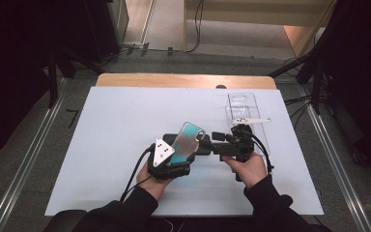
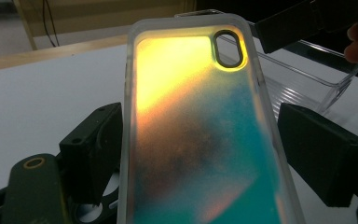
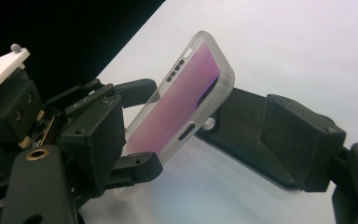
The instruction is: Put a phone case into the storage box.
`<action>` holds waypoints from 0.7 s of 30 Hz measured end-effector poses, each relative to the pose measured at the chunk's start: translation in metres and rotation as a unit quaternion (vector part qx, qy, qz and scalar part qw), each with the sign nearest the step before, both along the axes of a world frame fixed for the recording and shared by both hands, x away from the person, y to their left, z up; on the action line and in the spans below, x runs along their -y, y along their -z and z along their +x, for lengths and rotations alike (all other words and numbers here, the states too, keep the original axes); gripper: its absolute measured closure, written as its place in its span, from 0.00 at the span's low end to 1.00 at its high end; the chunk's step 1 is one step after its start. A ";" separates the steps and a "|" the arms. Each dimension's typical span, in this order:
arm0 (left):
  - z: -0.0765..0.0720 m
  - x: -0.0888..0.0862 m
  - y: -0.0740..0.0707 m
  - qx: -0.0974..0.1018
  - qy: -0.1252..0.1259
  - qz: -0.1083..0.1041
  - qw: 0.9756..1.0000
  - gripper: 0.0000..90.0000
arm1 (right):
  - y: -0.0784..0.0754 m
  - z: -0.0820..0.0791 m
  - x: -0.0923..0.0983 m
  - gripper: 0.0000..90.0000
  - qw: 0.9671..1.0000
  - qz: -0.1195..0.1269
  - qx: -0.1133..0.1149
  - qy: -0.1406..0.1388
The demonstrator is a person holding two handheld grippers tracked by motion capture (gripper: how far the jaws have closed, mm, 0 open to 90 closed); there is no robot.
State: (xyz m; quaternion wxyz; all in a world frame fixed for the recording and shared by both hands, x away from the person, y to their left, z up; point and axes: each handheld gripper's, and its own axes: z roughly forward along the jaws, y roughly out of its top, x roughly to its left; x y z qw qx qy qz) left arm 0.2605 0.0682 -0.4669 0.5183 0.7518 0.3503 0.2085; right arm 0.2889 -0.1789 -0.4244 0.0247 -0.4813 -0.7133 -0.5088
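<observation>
You have the phone case (image 1: pixel 187 141) lifted off the table (image 1: pixel 106 145) at frame centre, pinched across its width by your left gripper (image 1: pixel 176 157), while your right gripper (image 1: pixel 218 140) stands spread, seemingly clear of it, fitting still ahead.
</observation>
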 end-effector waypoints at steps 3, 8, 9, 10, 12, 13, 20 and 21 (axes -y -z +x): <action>0.000 0.000 0.000 0.000 -0.002 -0.003 1.000 0.19 | -0.001 0.004 -0.003 0.23 1.000 0.005 -0.008 -0.001; -0.001 0.002 0.001 -0.002 -0.003 -0.004 1.000 0.19 | -0.001 0.010 -0.008 0.25 1.000 0.014 -0.024 0.000; -0.001 0.002 0.001 -0.001 -0.003 -0.005 1.000 0.19 | -0.001 0.011 -0.009 0.26 1.000 0.016 -0.025 -0.001; -0.002 0.003 0.001 -0.002 -0.001 -0.007 1.000 0.19 | 0.000 0.012 -0.010 0.26 0.999 0.017 -0.028 0.000; -0.003 0.003 0.001 -0.002 -0.001 -0.005 1.000 0.19 | 0.002 0.015 -0.012 0.28 0.999 0.025 -0.038 -0.001; -0.003 0.004 0.001 -0.001 -0.001 -0.004 1.000 0.19 | 0.003 0.016 -0.013 0.28 0.999 0.028 -0.044 -0.002; -0.005 0.005 0.002 -0.010 -0.002 -0.010 1.000 0.19 | 0.006 0.024 -0.020 0.48 0.996 0.038 -0.083 0.000; -0.005 0.005 0.001 -0.014 -0.004 -0.014 1.000 0.19 | 0.006 0.025 -0.020 0.53 0.995 0.037 -0.093 0.002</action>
